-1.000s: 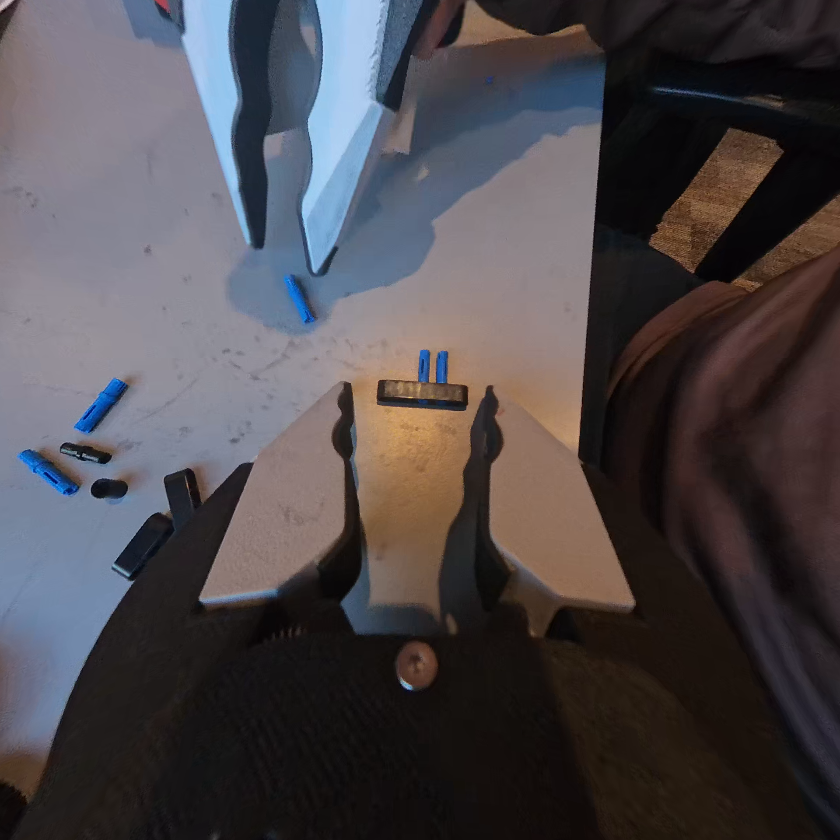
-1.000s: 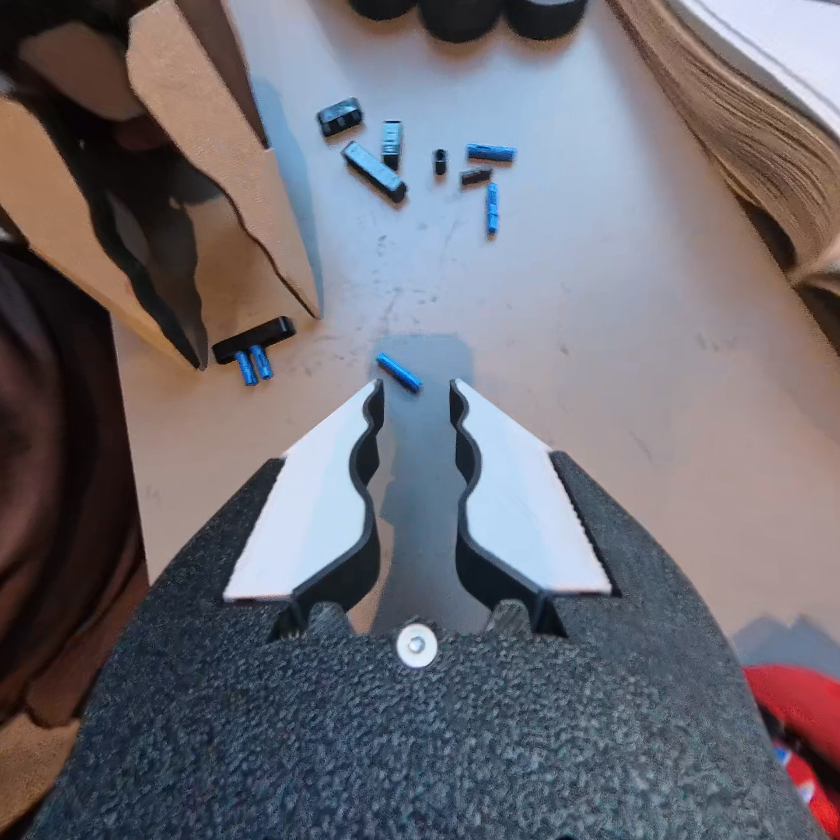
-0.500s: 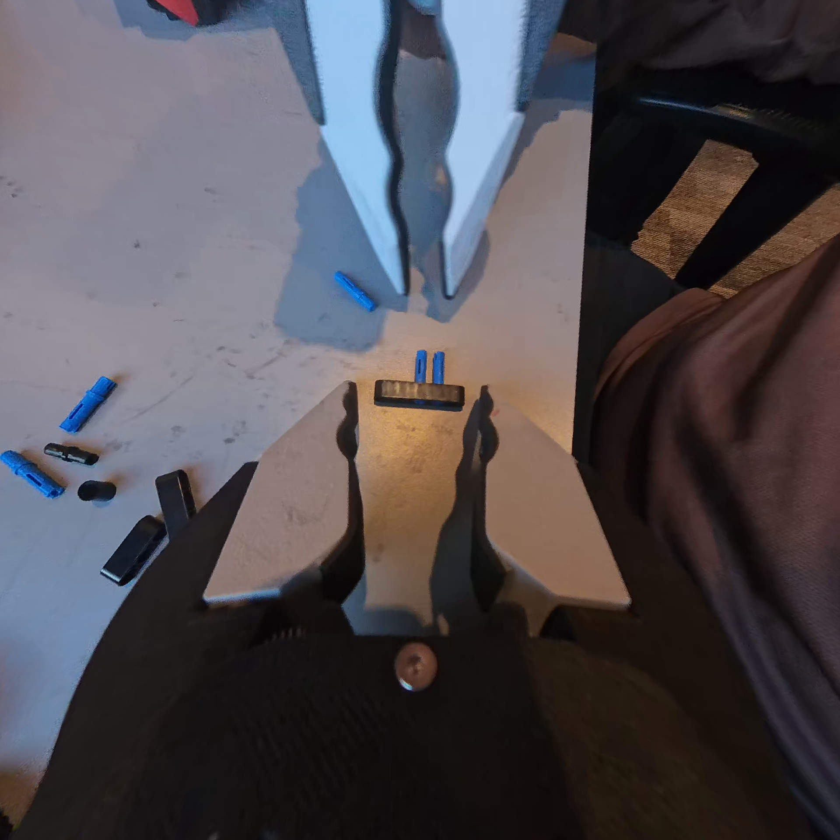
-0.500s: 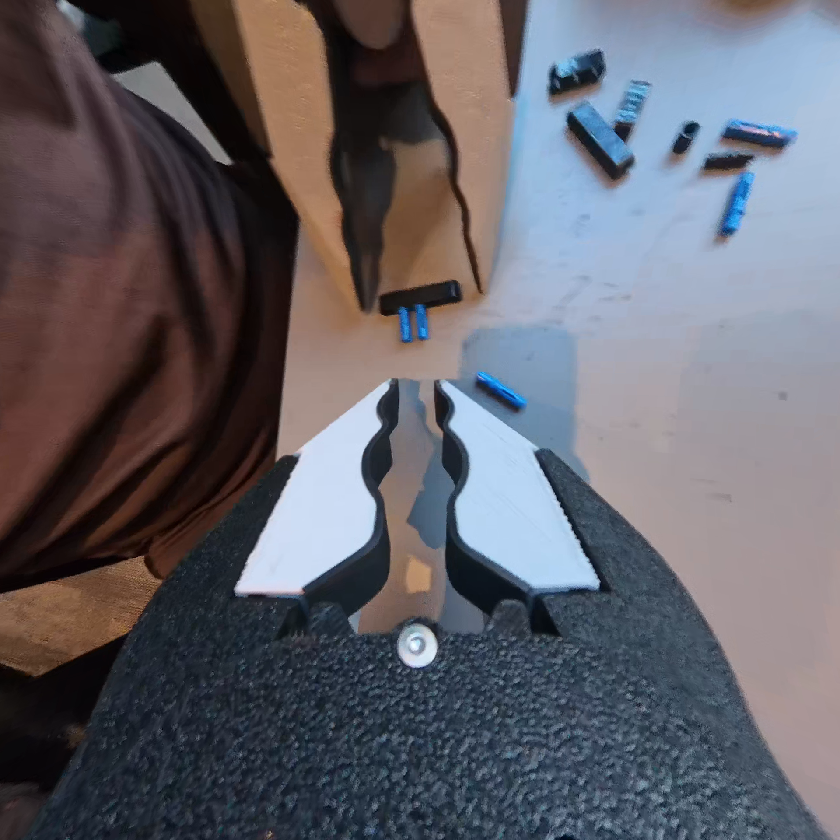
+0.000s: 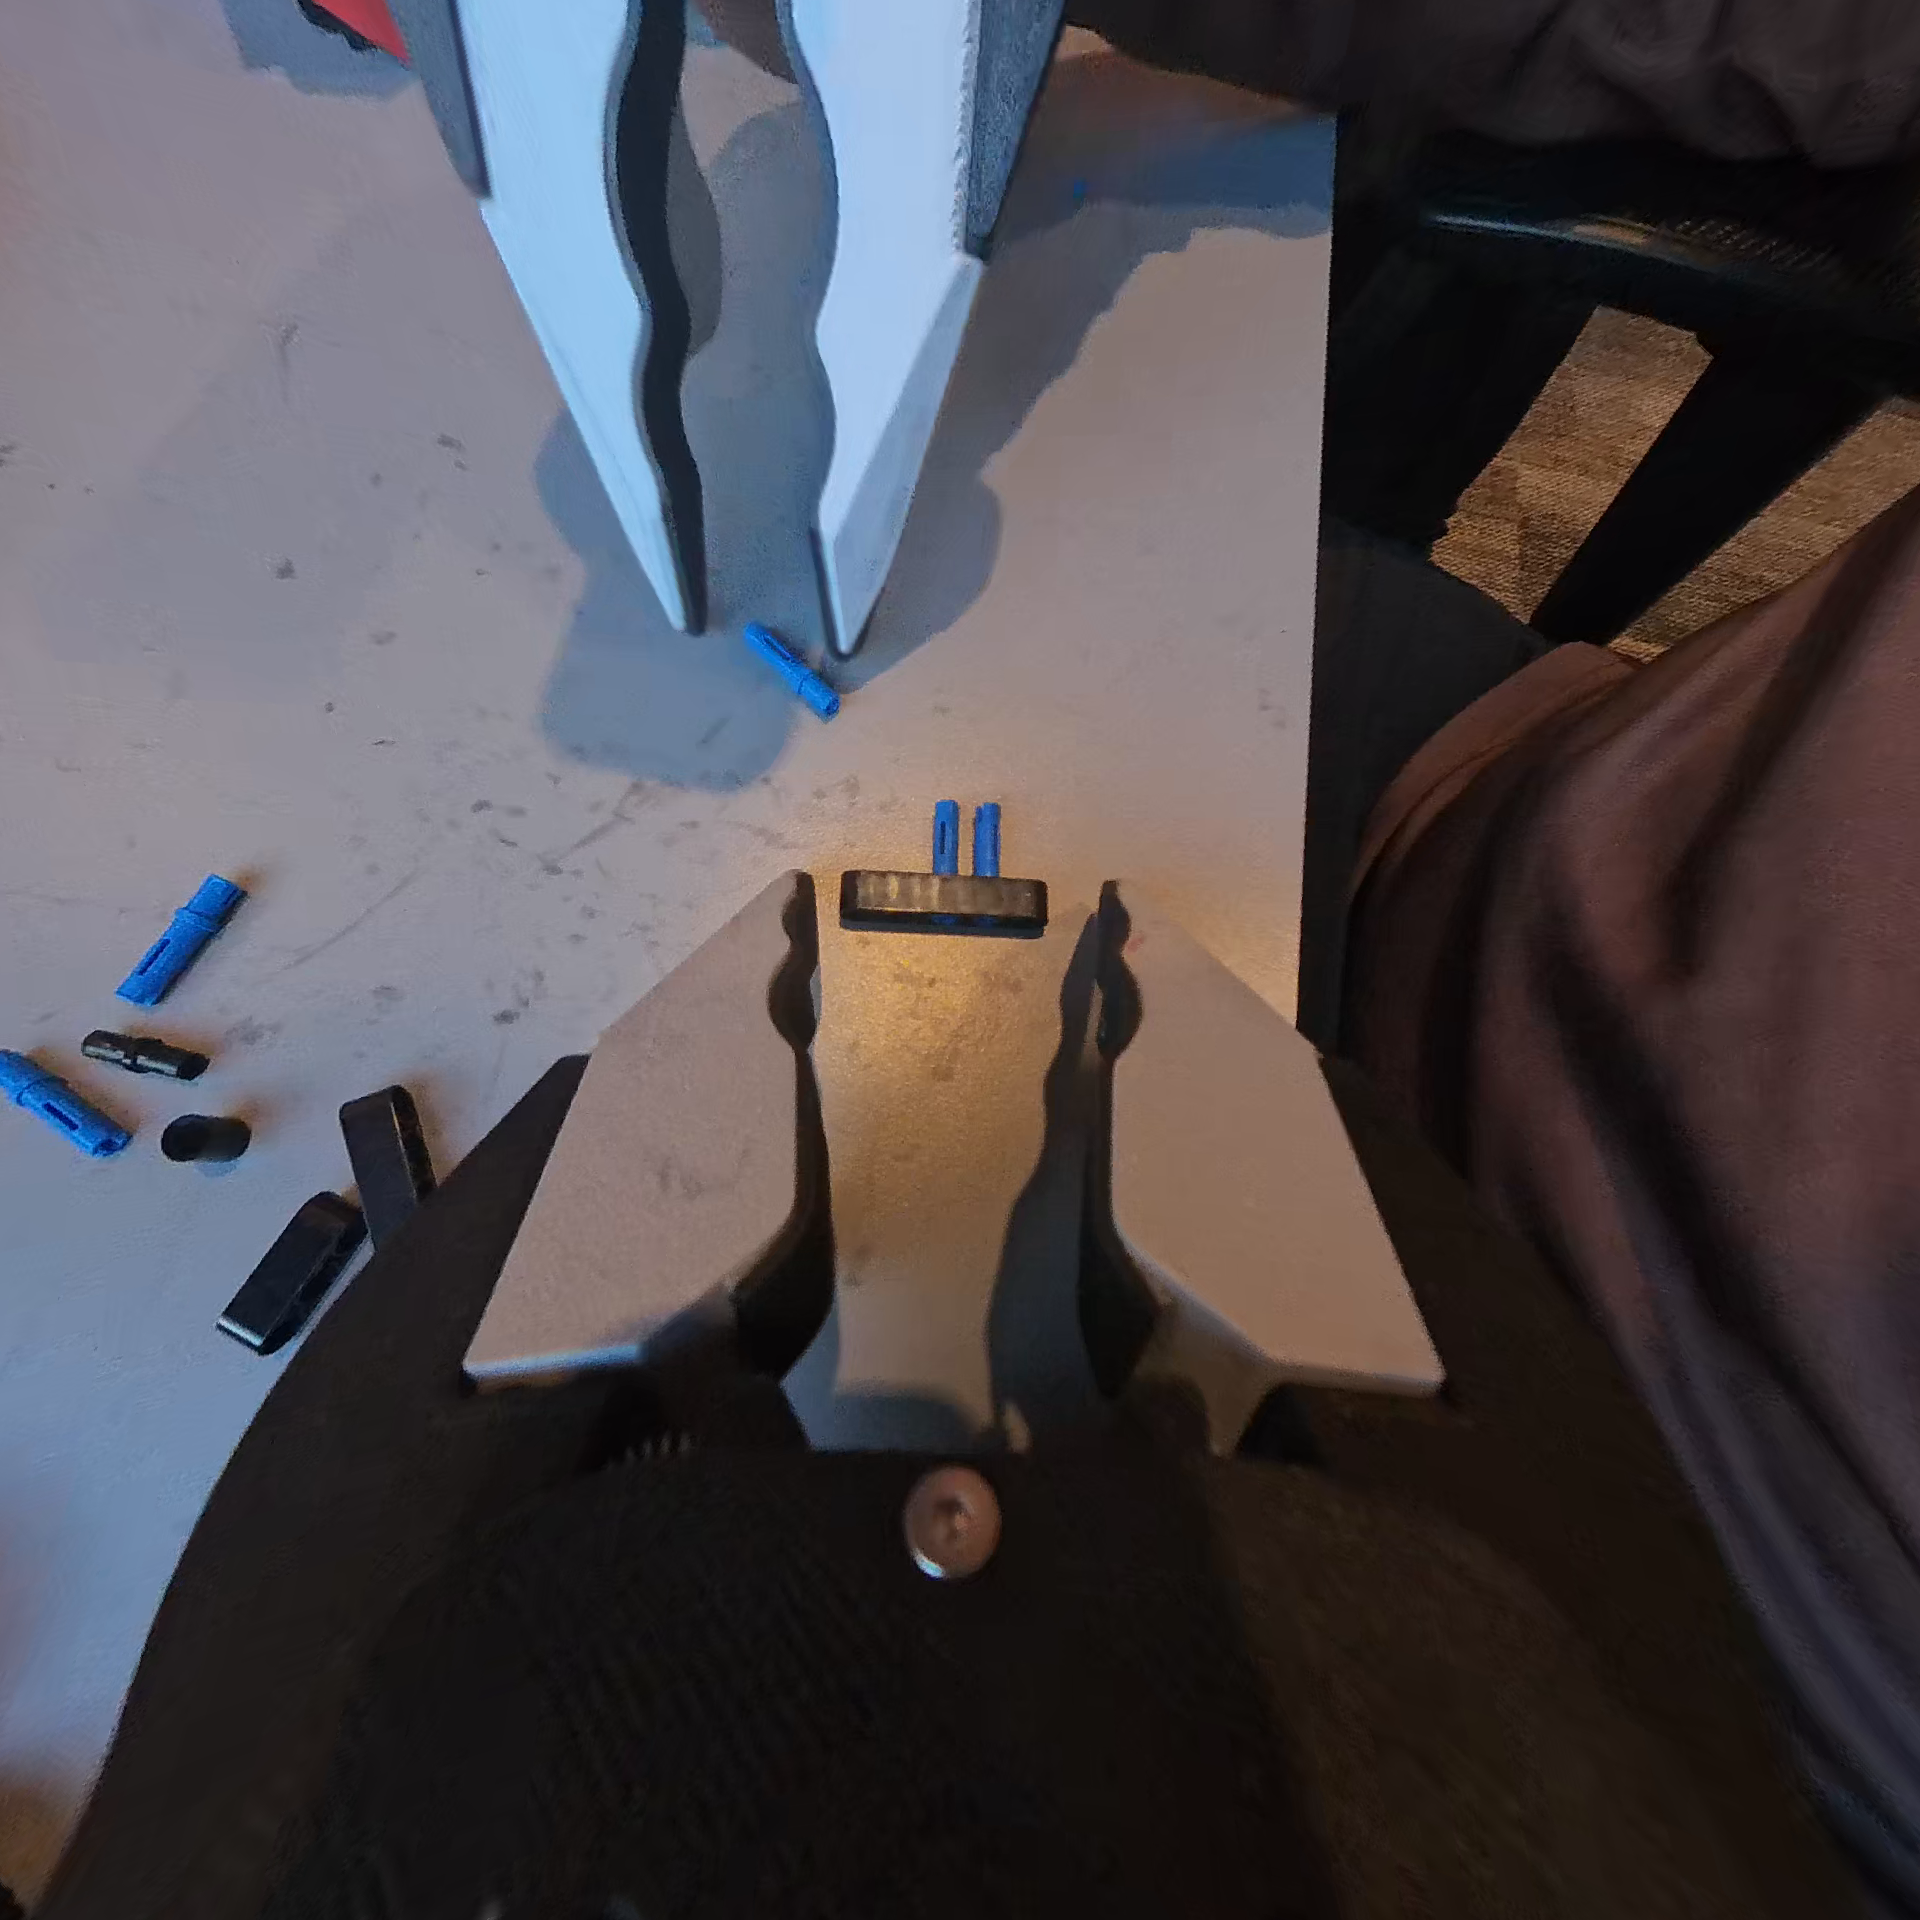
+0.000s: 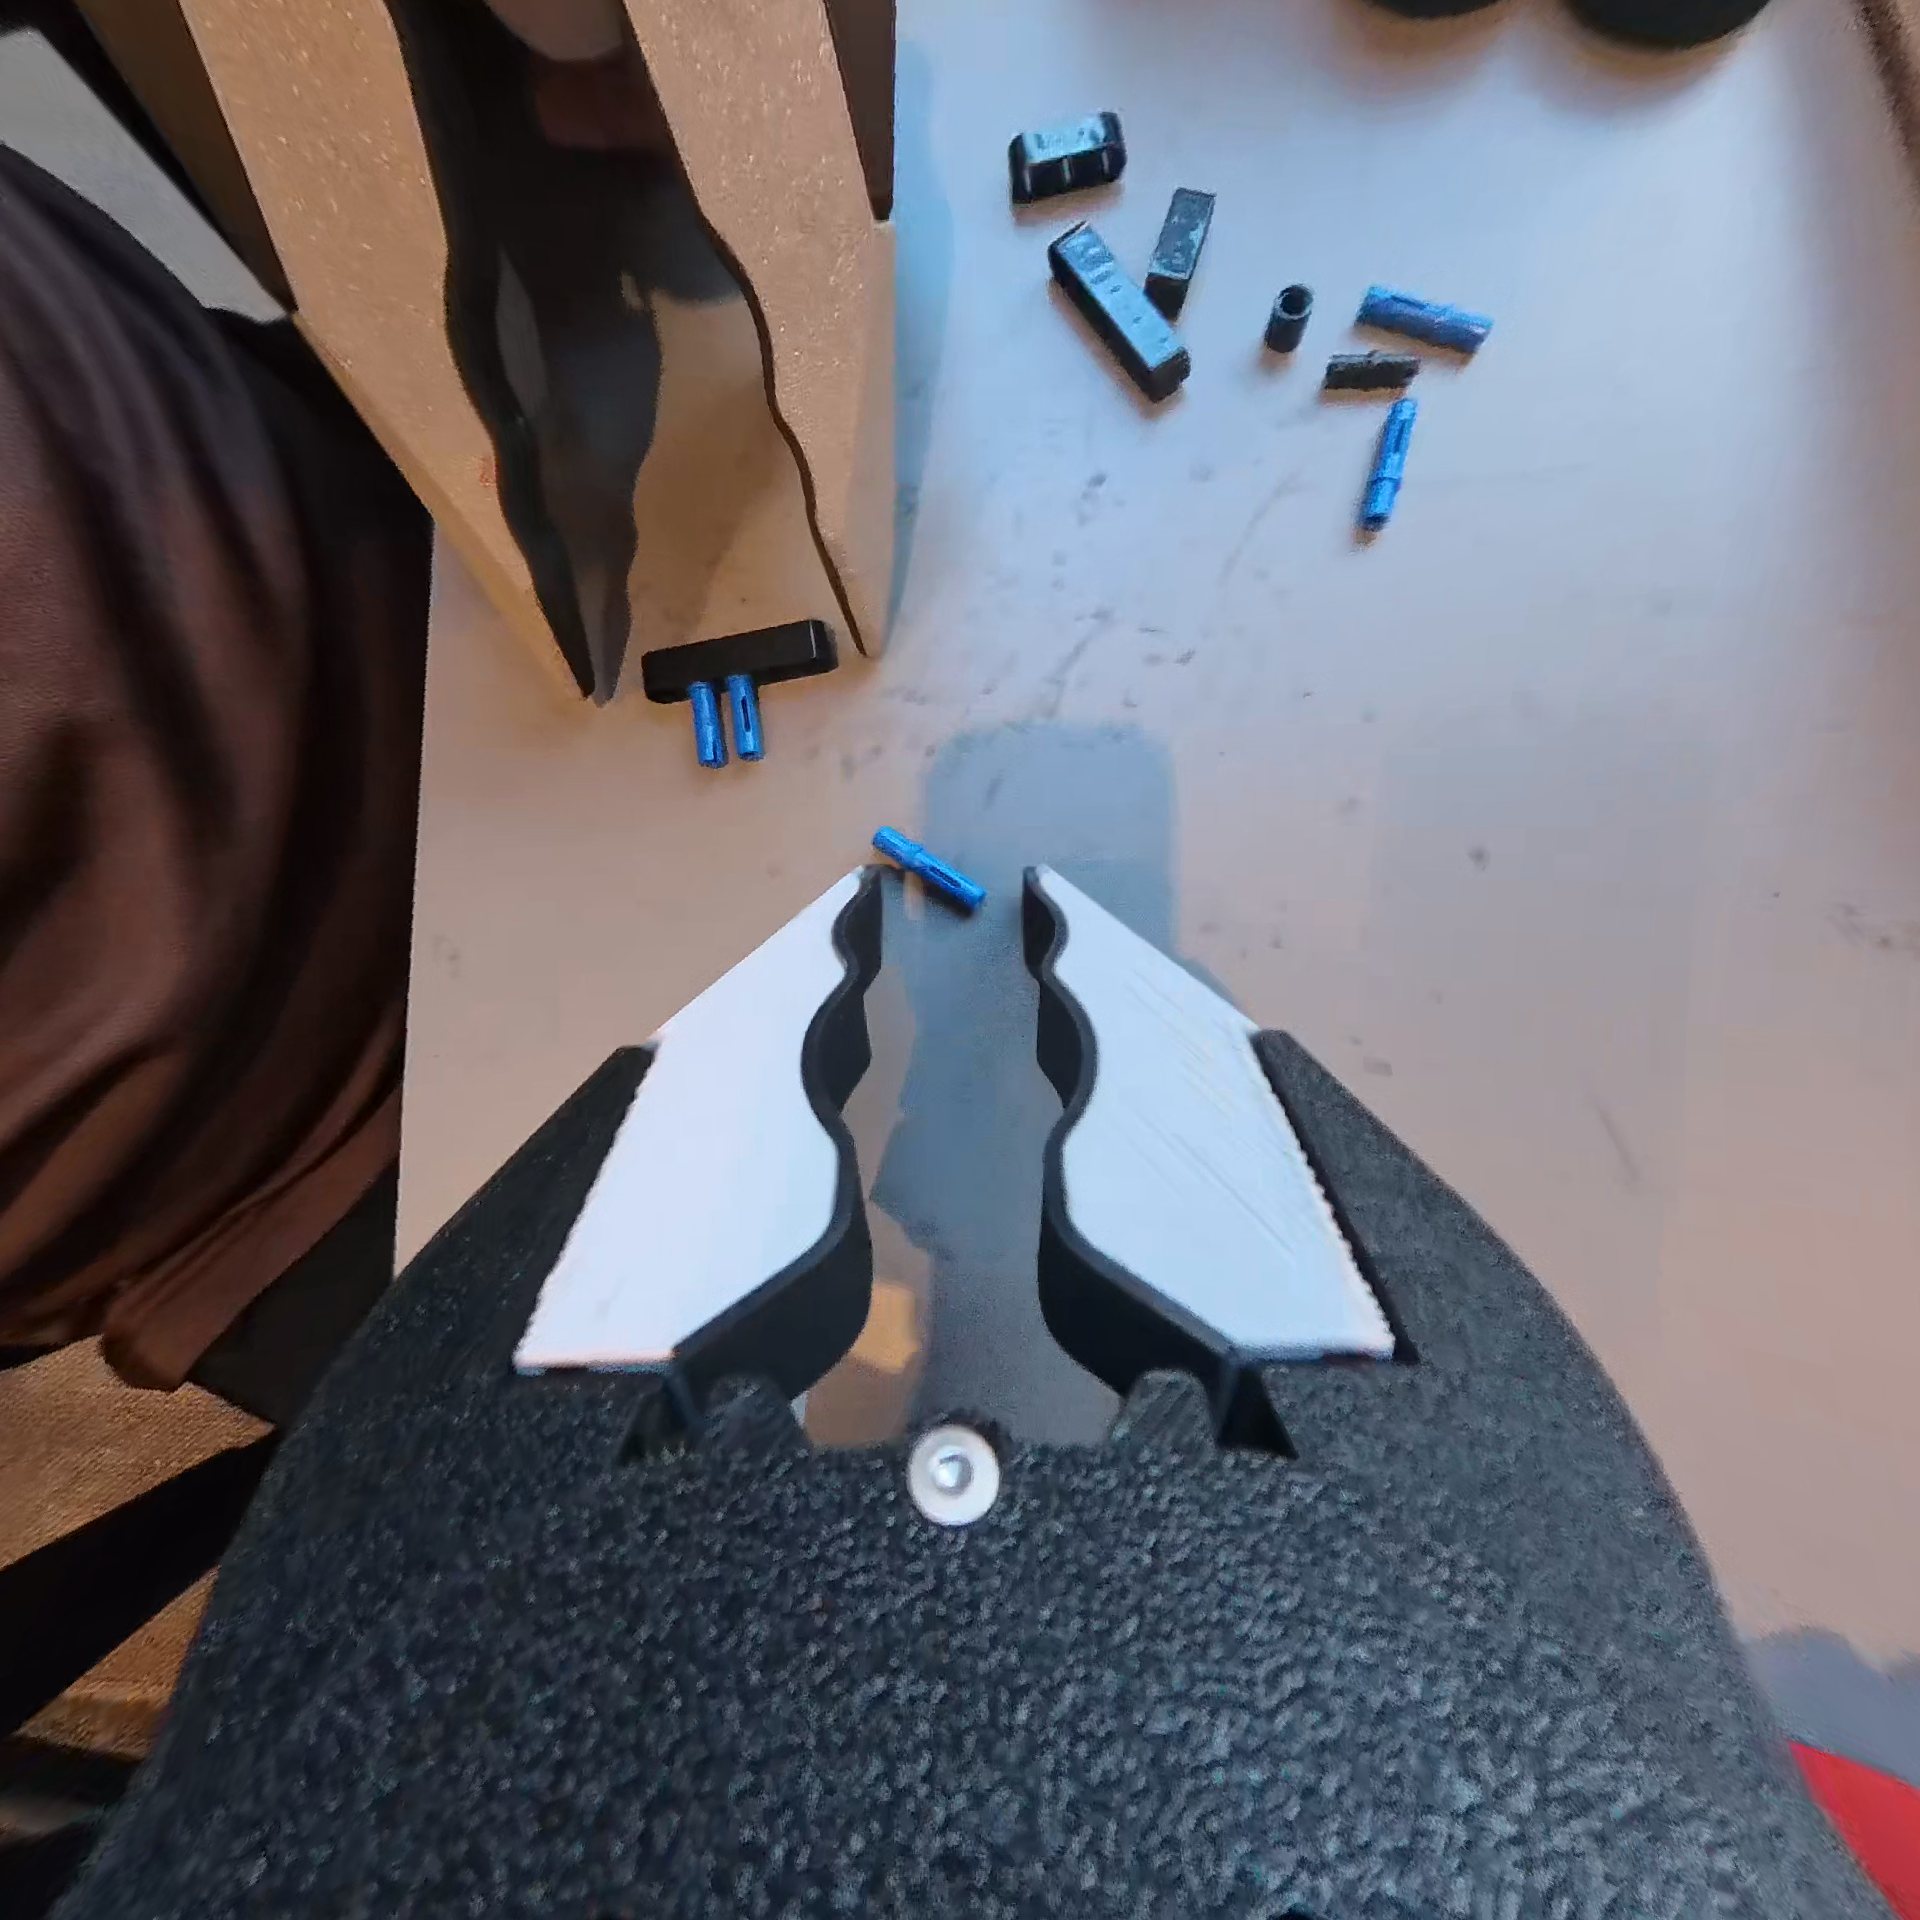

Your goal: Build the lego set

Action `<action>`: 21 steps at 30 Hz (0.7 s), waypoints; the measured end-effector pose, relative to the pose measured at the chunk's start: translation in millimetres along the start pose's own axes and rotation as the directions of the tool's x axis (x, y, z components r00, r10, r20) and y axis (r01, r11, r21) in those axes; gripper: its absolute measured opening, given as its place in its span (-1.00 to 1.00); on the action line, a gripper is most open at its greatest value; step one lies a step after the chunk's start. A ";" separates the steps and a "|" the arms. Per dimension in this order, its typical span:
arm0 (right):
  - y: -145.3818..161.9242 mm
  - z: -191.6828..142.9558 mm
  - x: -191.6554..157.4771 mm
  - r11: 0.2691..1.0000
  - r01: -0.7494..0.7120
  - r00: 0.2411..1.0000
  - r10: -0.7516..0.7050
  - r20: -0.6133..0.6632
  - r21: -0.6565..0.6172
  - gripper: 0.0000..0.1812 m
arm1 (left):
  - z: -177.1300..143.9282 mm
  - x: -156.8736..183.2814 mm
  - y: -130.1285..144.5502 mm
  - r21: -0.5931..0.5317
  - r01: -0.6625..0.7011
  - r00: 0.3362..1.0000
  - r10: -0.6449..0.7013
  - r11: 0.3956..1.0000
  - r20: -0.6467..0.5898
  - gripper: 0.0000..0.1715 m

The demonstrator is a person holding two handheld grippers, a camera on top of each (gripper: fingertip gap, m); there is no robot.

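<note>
Two hand-held grippers face each other over a pale, scuffed surface (image 5: 312, 520) strewn with small lego parts: the right hand-held gripper (image 6: 951, 883), white-faced fingers with wavy black inner pads on a grainy black body, stands partly open and holds nothing, its tips down at the surface on either side of a loose blue pin (image 6: 928, 869) that lies slantwise across the gap, one end just beside the left-side tip; whether any tip touches the pin cannot be told. The left hand-held gripper (image 5: 951, 899), the same shape and lit warm, is spread wider and is likewise empty, its tips flanking a short black beam (image 5: 942, 902) that lies flat on the surface near the edge, clear of both fingers, with two blue pins (image 5: 964, 834) standing out side by side from its far long side towards the right hand-held gripper. Well apart from both, a scatter of parts lies together: two long blue pins (image 6: 1423, 318), one a ridged cylinder with a slot along it, a short black pin (image 6: 1367, 370), a small black tube (image 6: 1288, 317), and three blocky black beams (image 6: 1117, 296) with a glossy finish, two of them touching at a corner. A person's dark brownish sleeve (image 5: 1662, 1039) fills the side by the surface's edge, with a black chair (image 5: 1662, 239) beyond
</note>
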State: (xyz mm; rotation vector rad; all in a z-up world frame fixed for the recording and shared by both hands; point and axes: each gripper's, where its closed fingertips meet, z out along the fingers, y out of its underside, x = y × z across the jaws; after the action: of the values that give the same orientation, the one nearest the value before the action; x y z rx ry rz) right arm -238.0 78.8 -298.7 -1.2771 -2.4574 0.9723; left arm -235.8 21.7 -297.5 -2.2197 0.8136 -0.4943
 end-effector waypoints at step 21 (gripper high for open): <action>2.0 2.8 -8.8 0.999 0.028 1.000 -0.028 0.002 0.037 -0.79 | 1.0 -0.3 0.6 -0.007 -0.023 1.000 0.023 1.000 0.021 -0.52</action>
State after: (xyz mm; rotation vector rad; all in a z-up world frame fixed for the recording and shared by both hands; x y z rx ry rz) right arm -232.7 71.3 -301.1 -1.2276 -2.4409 1.0076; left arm -235.7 22.1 -298.7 -2.2156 0.8294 -0.4571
